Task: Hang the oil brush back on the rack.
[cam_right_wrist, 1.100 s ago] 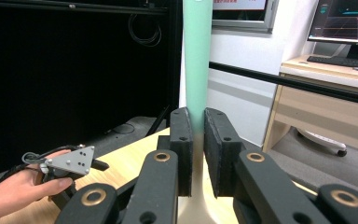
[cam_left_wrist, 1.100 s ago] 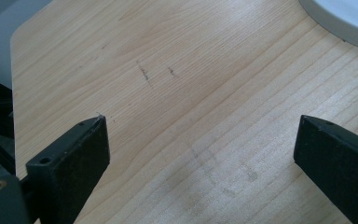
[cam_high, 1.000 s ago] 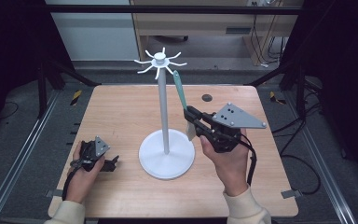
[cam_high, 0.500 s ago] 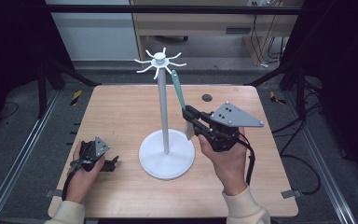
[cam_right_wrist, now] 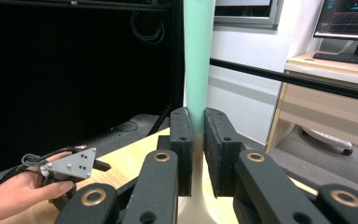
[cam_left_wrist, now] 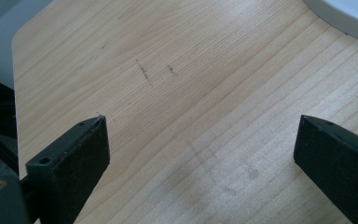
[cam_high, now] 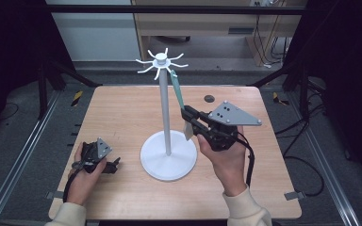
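Note:
A white stand (cam_high: 165, 113) with a ring of hooks (cam_high: 160, 61) at its top rises from a round base (cam_high: 168, 157) in the middle of the wooden table (cam_high: 122, 113). My right gripper (cam_high: 187, 114) is shut on a utensil with a long teal handle (cam_high: 177, 92) and a pale blade, held upright just right of the pole. The handle's tip is close under the hooks. In the right gripper view the handle (cam_right_wrist: 198, 56) stands between the shut jaws (cam_right_wrist: 198, 126). My left gripper (cam_high: 114, 165) rests on the table at the front left, open (cam_left_wrist: 200, 135), with bare wood between its jaws.
A small dark round spot (cam_high: 209, 98) sits at the table's back right. The stand's base rim (cam_left_wrist: 349, 14) lies near the left gripper. Metal rails (cam_high: 23, 155) run along both sides of the table; a wooden desk (cam_high: 193, 23) stands behind.
My right gripper has carried the teal-handled utensil slightly left, closer to the pole and the hooks. The left gripper has not moved.

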{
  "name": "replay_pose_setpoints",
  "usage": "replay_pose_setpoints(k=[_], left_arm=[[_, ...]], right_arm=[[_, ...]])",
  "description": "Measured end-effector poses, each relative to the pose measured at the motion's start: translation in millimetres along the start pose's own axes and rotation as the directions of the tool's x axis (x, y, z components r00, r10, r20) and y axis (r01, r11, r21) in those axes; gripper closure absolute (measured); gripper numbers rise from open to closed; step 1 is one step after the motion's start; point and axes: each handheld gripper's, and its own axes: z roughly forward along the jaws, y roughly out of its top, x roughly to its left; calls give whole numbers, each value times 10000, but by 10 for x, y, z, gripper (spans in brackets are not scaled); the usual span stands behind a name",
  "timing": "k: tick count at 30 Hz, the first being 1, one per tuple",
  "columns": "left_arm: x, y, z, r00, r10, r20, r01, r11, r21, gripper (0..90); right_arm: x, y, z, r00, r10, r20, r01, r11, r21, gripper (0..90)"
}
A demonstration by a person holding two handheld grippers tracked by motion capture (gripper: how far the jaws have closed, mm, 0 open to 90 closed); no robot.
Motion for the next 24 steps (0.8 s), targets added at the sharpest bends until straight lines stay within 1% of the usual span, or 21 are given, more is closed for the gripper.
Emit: replay_pose_setpoints(k=[9,16,21,24], left_arm=[[2,-2,1,10000,-11,-12,11,10000,4,29],[0,0,-1,10000,-2,-6,2,10000,2,29],[23,-7,-12,9999,-100,-50,100,9999,-18,29],[25,-10,-14,10000,-82,-33,82,10000,22,29]], right_arm=[[-10,2,64,10000,40,-25,-40,10000,34,820],[-6,-2,82,10000,31,-20,-31,10000,23,820],[-7,-4,88,10000,63,-48,-63,10000,14,819],[-10,-5,88,9999,102,-28,-102,9999,3,819]])
